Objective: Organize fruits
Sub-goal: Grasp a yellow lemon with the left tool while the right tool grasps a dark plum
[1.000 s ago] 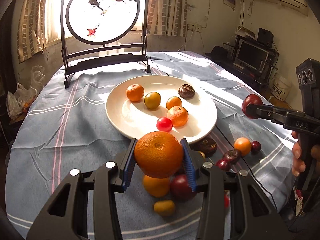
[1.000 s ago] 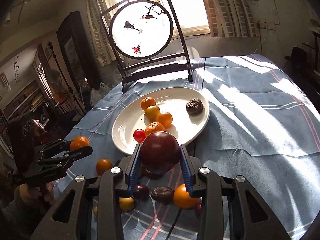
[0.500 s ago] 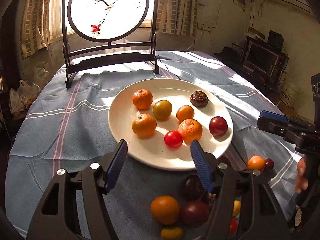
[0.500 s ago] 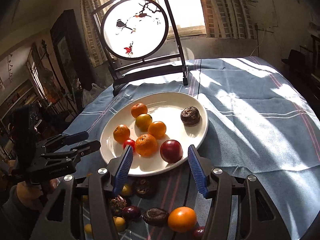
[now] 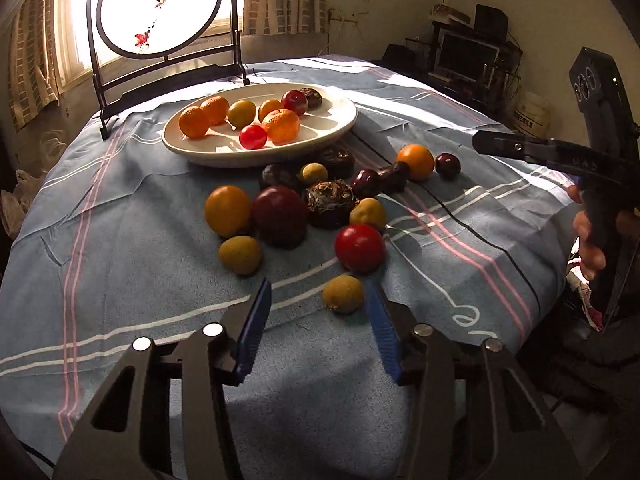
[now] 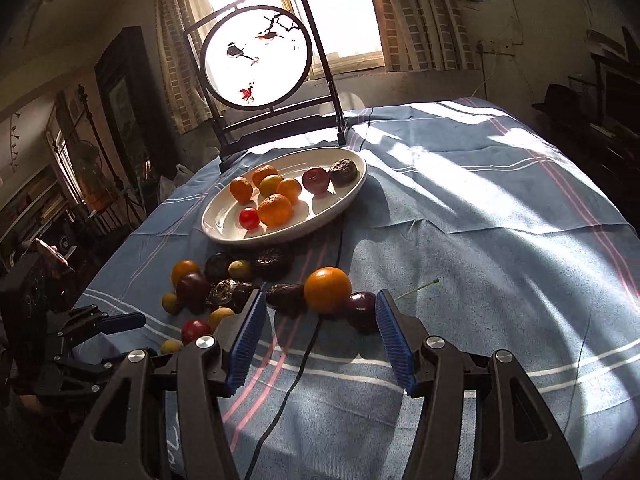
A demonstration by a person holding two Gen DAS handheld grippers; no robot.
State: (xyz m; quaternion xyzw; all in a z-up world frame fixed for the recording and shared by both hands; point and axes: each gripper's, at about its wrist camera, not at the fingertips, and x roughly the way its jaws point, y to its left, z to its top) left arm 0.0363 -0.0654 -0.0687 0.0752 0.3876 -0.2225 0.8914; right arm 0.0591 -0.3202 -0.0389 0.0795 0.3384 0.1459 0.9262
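Ribbed blue pads of left gripper [image 5: 318,316] and right gripper [image 6: 320,330] stand apart, empty, above round glossy fruits [image 5: 280,216]

Round bird-painted screen [image 5: 156,8] on striped tablecloth [image 5: 120,264] (backlit); monitor [image 5: 466,56] behind.

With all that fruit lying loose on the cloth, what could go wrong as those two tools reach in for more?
The loose fruit is bunched tight, so closing on the small yellow fruit ahead of the open left tool might nudge the red tomato rolling. The orange before the open right tool touches a dark plum that could get knocked. The plate is filling up, so added fruit may bump others.
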